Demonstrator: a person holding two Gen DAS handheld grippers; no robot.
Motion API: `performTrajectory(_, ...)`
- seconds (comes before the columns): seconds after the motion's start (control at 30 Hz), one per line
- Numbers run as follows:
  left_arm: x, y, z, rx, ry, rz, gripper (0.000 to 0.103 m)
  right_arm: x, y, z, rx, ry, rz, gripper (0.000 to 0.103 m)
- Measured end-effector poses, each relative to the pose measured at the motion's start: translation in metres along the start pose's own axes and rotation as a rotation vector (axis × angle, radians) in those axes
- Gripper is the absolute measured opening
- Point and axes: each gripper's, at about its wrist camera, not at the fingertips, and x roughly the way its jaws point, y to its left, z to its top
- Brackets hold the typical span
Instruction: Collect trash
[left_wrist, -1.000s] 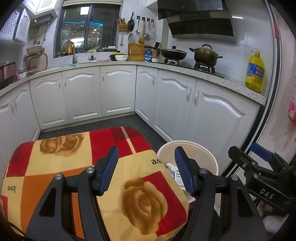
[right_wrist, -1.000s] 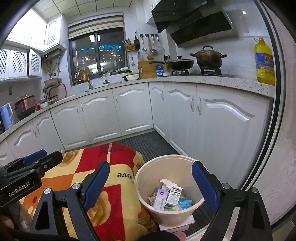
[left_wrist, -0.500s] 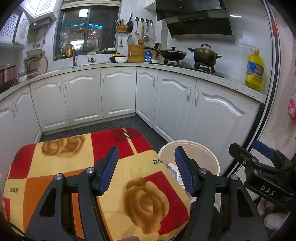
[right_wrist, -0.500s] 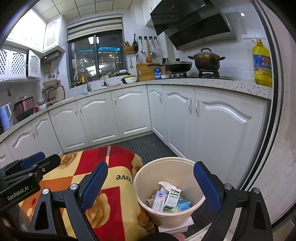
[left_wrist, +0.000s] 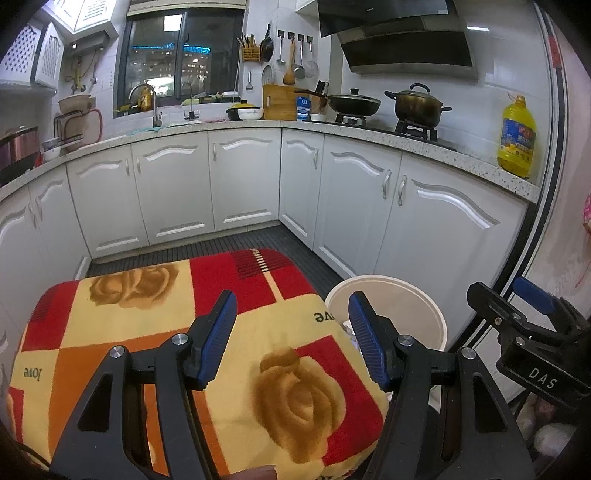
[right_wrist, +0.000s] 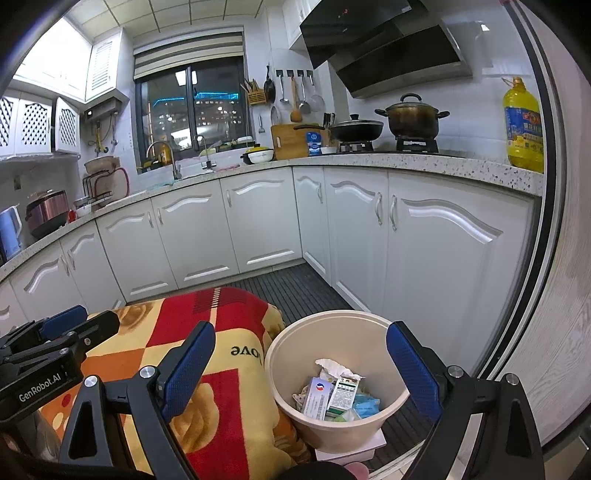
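My fingers are hanging spread and empty on both grippers; trash is lying in the bin, apparently nothing left.

- We see the bin on the floor, just to the right of the blanket, with cabinets behind it.
- In the bin lie small boxes and a crumpled tissue.
- On the counter behind stand a pot and, to its left, a pan.
- An oil bottle stands on the counter, far right.
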Motion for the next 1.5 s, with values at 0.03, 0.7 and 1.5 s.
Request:
performTrajectory(0.03,-0.0001,-0.0007,-0.0001,0.003,-0.003,0.000,0.062,0.0005,0.0001,-0.0006,-0.003,0.000,-0.003,0.092)
performTrajectory(0.7,0.0046,-0.0051,-0.0022,0.007,0.014,0.007,0.062,0.0032,0.0000,-0.0040,-0.006,0.008,-0.009,0.093)
performTrajectory(1.5,0.0090,-0.0075,-0.0057,0.019,0.023,0.008,0.062,0.0100,-0.0043,-0.0043,-0.010,0.032,-0.004,0.093)
